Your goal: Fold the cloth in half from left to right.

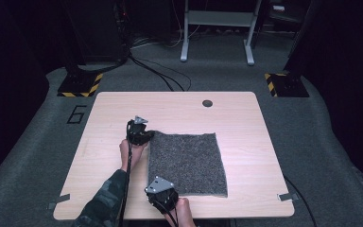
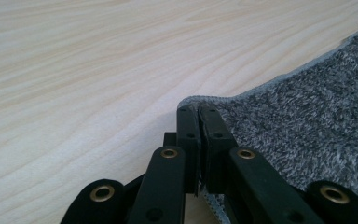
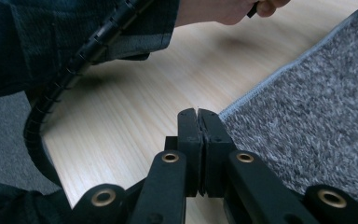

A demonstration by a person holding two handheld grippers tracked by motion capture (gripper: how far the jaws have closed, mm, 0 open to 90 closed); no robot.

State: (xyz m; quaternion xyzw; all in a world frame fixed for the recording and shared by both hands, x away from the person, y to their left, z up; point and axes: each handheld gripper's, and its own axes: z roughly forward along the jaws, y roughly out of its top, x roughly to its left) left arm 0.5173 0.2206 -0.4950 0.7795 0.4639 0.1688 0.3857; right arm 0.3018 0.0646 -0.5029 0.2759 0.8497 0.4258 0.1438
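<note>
Fingers of the left gripper are pinched together on the far-left corner of the grey cloth, whose edge curls up between the pads. Those of the right gripper are also pressed together at the near-left corner; a thin pale line of hem seems caught between the tips, though whether the cloth is truly gripped there is hard to tell.

Both grips look set, so the pick-up stage reads as done or nearly so. The cloth lies flat and unfolded on the desk, right of centre on its near half, so any lifting, folding or dragging is left to do.

From the high view come the overall layout: the left gripper at the far corner, the right gripper at the near one, the square spread of the cloth, the bare wood around it, and the dark cable hole near the far edge. That view cannot show the pinch itself. The gripper views do, revealing the curled hem at the left, and the right gripper view also catches the person's sleeve and a ribbed cable.
</note>
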